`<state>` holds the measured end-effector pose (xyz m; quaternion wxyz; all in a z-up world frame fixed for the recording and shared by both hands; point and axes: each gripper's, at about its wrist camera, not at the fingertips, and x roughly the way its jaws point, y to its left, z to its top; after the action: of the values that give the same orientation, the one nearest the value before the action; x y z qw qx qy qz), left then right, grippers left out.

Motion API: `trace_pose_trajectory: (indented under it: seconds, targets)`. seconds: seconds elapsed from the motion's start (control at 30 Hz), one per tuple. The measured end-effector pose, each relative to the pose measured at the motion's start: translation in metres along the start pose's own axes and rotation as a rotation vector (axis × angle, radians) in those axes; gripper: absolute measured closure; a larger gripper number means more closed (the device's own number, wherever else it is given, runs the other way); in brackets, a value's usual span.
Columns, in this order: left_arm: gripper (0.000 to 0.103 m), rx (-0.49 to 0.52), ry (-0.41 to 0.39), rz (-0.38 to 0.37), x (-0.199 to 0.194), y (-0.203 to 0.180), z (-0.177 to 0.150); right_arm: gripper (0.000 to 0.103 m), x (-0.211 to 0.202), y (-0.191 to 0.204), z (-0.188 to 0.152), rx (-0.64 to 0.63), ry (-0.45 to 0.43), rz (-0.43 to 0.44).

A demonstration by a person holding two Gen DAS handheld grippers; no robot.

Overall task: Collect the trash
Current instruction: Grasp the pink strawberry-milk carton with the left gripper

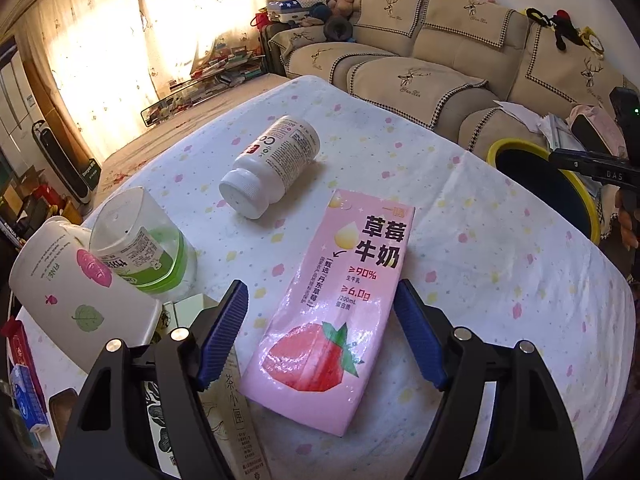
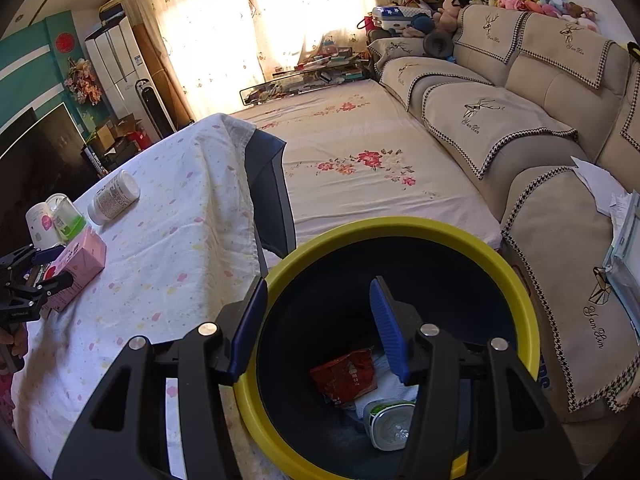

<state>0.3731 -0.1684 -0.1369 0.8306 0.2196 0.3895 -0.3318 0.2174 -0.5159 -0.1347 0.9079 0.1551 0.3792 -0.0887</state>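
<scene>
A pink milk carton (image 1: pixel 334 308) lies flat on the surface, lengthwise between the spread left hand-held gripper (image 1: pixel 320 336), while the right hand-held gripper (image 2: pixel 320 332) hovers spread and empty over the bin (image 2: pixel 400 232).

right claw (image 2: pixel 320 328) hides part of bin (image 2: pixel 400 228) contents.

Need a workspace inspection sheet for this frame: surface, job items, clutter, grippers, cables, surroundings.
Surface: table under a white dotted cloth.
Job's things: pink milk carton lying flat; white pill bottle on its side; clear cup; white cup; yellow-rimmed bin holding a red wrapper.
Clutter: boxes at the table's left edge.
Grippers: left gripper open around the carton; right gripper open over the bin.
Cables: nothing seen.
Surroundings: sofa, curtains.
</scene>
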Motion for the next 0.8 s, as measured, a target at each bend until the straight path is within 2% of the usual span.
trace_pose_trajectory:
  seconds: [0.17,0.27,0.4,0.63,0.8]
  targets:
    - [0.029,0.020,0.039,-0.038,0.010,-0.007,0.003,0.052,0.005,0.001,-0.001,-0.004,0.012,0.012]
    - [0.043,0.022,0.061,-0.042,0.016,-0.011,0.003,0.052,0.005,0.000,-0.002,-0.003,0.015,0.018]
    - [0.053,-0.013,0.077,-0.055,0.018,-0.013,0.003,0.052,0.002,-0.004,-0.005,0.005,0.014,0.023]
    - [0.053,-0.054,0.052,-0.054,0.000,-0.029,0.000,0.052,-0.012,-0.017,-0.015,0.036,0.003,0.024]
    - [0.053,-0.041,0.012,-0.068,-0.028,-0.063,0.007,0.052,-0.028,-0.028,-0.024,0.057,-0.014,0.028]
